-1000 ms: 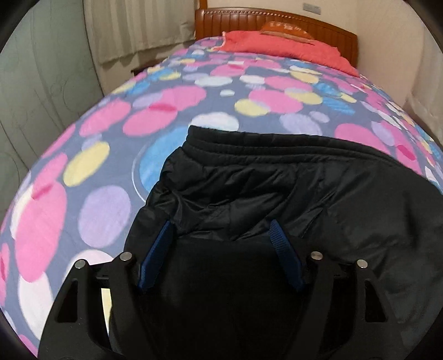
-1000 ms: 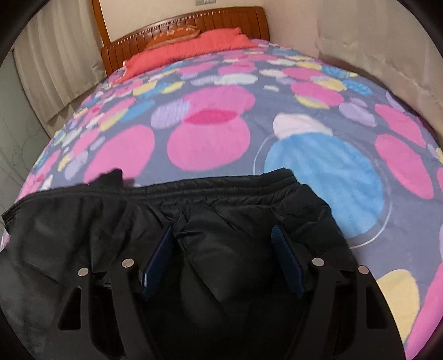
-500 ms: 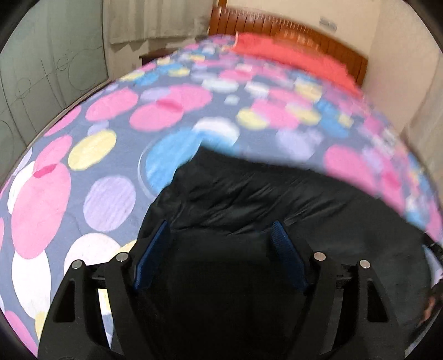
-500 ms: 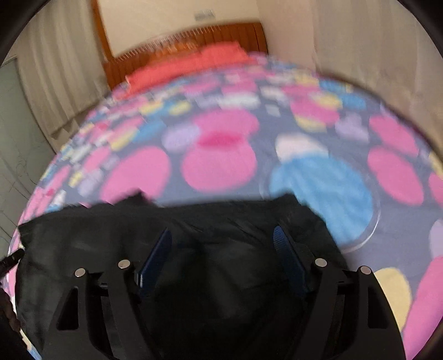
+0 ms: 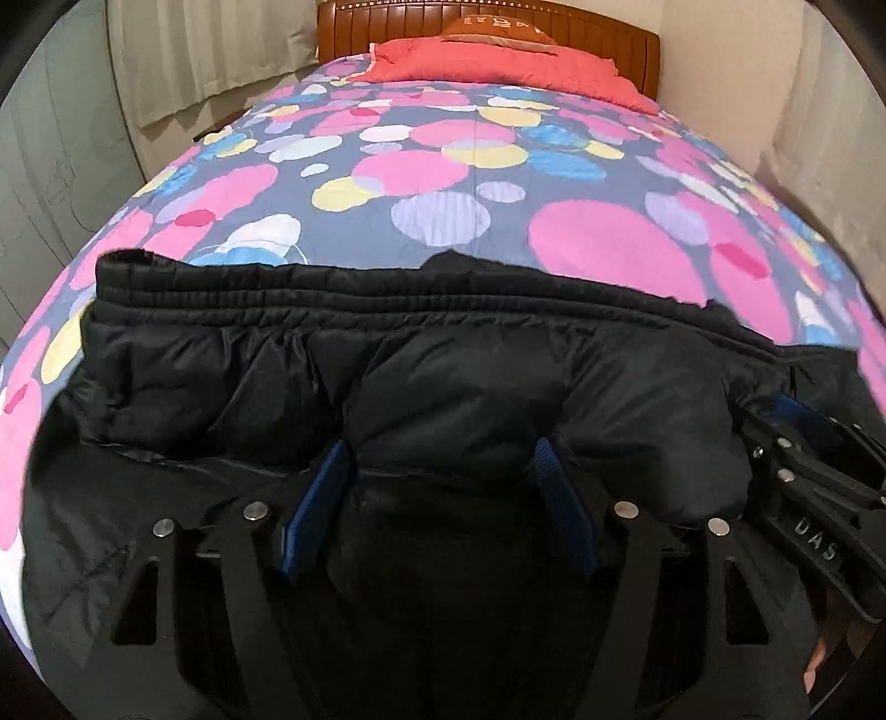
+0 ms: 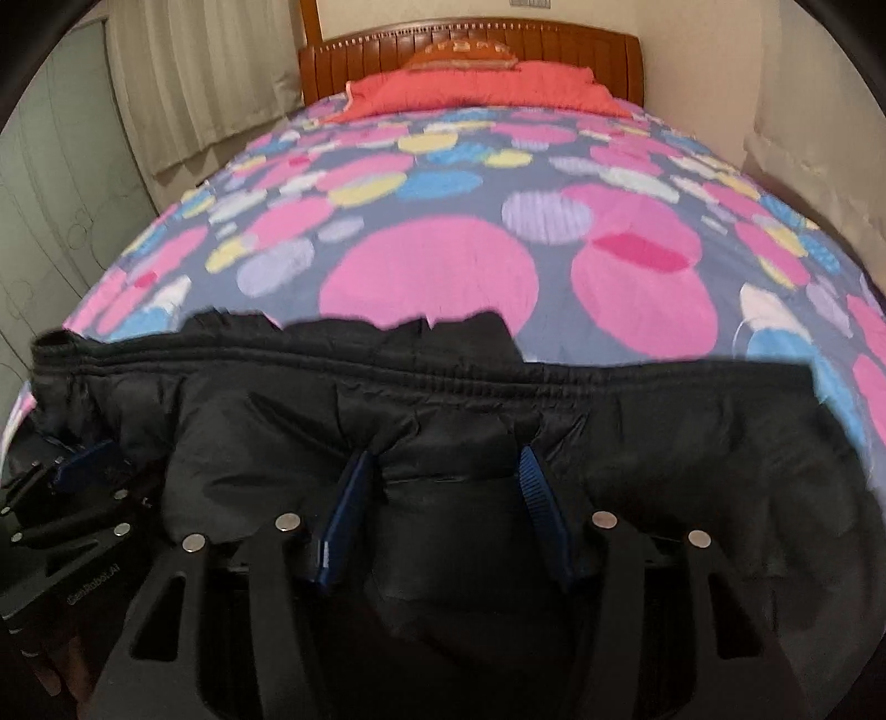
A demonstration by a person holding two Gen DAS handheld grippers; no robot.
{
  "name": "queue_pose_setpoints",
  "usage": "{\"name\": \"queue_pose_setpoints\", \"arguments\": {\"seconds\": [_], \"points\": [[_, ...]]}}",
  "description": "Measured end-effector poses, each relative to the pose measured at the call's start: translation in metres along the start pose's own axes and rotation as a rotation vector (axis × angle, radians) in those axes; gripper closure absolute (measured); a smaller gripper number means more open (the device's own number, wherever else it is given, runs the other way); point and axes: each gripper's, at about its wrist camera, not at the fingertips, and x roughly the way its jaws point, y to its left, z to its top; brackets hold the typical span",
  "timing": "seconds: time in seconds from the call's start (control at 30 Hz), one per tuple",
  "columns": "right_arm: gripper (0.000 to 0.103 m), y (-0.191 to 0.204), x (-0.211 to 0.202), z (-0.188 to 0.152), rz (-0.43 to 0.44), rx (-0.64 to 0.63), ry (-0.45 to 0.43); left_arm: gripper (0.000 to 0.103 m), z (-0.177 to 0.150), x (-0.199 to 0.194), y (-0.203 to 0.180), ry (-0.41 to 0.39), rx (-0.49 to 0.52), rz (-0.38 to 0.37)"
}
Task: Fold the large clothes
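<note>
Both grippers sit at the near edge of the bed (image 5: 476,183), side by side, each with black padded pants (image 5: 454,387) bunched between its fingers.

Left gripper (image 5: 440,471): fingers part open, blue pads (image 5: 315,498) spread wide with a puffy fold of the pants filling the gap. Fabric touches both pads, so it looks gripped, but I can't tell how firmly. The right gripper shows at the right edge of this view, its blue pad against the same garment.

Right gripper (image 6: 443,482): same posture, pads (image 6: 540,493) well apart, a thick wad of fabric between them and pressing on both. The left gripper shows at the left edge of this view, low, near the waistband end.

Pants: lying across the near end of the bed, the elastic waistband (image 6: 443,382) running left to right on the far side of the fingers. The near part is dark and bunched under the grippers; layering there can't be read. A ragged bit of black fabric sticks up behind the waistband near the middle.

The dotted bedspread (image 6: 432,277) covers the bed beyond the pants. A red pillow (image 6: 476,88) lies at the far end against the wooden headboard (image 6: 581,50). A curtain (image 5: 210,50) hangs on the left.
</note>
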Motion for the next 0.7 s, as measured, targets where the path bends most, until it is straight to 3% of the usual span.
{"name": "queue_pose_setpoints", "arguments": {"seconds": [0.37,0.53,0.6,0.7], "points": [[0.046,0.002,0.006,-0.012,-0.014,-0.004,-0.056,0.033,-0.01,0.01,-0.005,-0.029,0.025,0.047],[0.046,-0.009,-0.026,-0.001,0.02,0.004,-0.069,0.036,-0.003,-0.017,0.012,0.012,0.008,-0.007],[0.046,-0.025,-0.051,0.005,-0.025,-0.007,-0.127,0.036,-0.002,-0.042,0.034,-0.04,-0.029,-0.004],[0.046,-0.056,-0.057,0.011,-0.116,-0.015,-0.109,0.036,0.0,-0.055,0.062,-0.097,-0.053,0.079]]}}
